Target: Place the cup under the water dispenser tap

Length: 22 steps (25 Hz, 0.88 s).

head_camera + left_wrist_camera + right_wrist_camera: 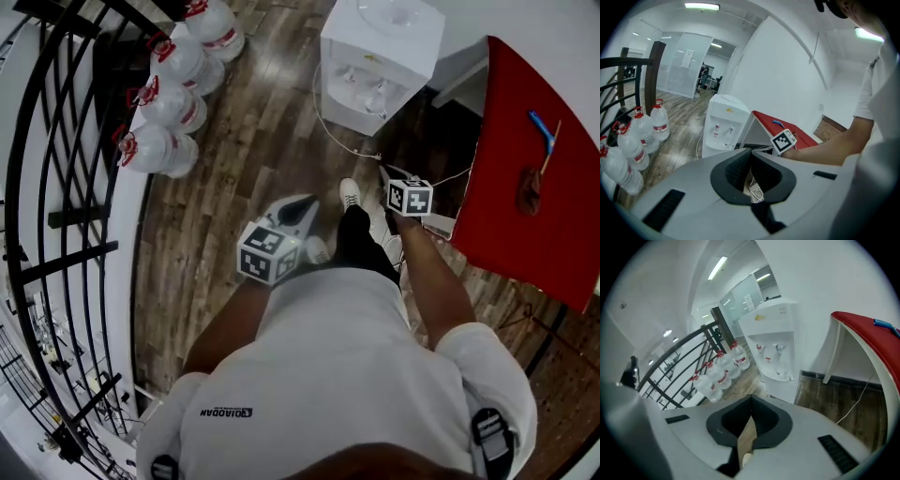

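Note:
The white water dispenser (pixel 380 52) stands on the wood floor ahead of me, also in the left gripper view (pixel 723 126) and the right gripper view (pixel 776 343). What looks like a clear cup (pixel 782 365) stands in its alcove under the right tap, seen faintly from the head view (pixel 378 97). My right gripper (pixel 384 172) is held well short of the dispenser; its jaws (pixel 751 400) meet with nothing between them. My left gripper (pixel 309 202) hangs lower and to the left, its jaws (pixel 751 152) also shut and empty.
Several large water bottles (pixel 169 103) with red caps lie along a black railing (pixel 56 150) at the left. A red table (pixel 525 178) with a blue item (pixel 542 129) stands at the right. A white cable (pixel 342 136) runs across the floor by the dispenser.

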Available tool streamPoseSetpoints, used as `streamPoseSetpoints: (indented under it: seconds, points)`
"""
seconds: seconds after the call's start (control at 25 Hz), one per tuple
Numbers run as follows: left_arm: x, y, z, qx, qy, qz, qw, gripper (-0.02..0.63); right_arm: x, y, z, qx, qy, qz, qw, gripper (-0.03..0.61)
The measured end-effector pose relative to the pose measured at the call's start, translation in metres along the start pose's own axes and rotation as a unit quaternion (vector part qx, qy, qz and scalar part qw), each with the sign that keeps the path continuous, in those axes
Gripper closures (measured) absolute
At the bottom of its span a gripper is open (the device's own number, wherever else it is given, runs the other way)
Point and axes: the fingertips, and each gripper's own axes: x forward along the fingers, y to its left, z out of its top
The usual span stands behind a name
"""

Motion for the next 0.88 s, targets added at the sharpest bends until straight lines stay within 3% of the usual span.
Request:
streamPoseSetpoints:
  seconds: [0.24, 0.44, 0.64, 0.88]
  points:
    - [-0.026, -0.017, -0.004, 0.016, -0.015, -0.015, 0.9997, 0.617, -0.071, 0.082, 0.023, 0.049, -0.075, 0.108, 0.99, 0.557]
    - [-0.037, -0.037, 0.001, 0.028, -0.03, -0.028, 0.9988, 0.617, -0.149, 0.158, 0.047, 0.001, -0.123, 0.203, 0.971, 0.557]
    - [-0.044, -0.065, 0.011, 0.041, -0.047, -0.046, 0.997, 0.617, -0.2, 0.191, 0.042, -0.06, -0.117, 0.211, 0.969, 0.555]
    - [-0.056, -0.09, 0.023, 0.052, -0.076, -0.042, 0.9949, 0.617, -0.239, 0.198, 0.039, -0.035, -0.132, 0.242, 0.961, 0.555]
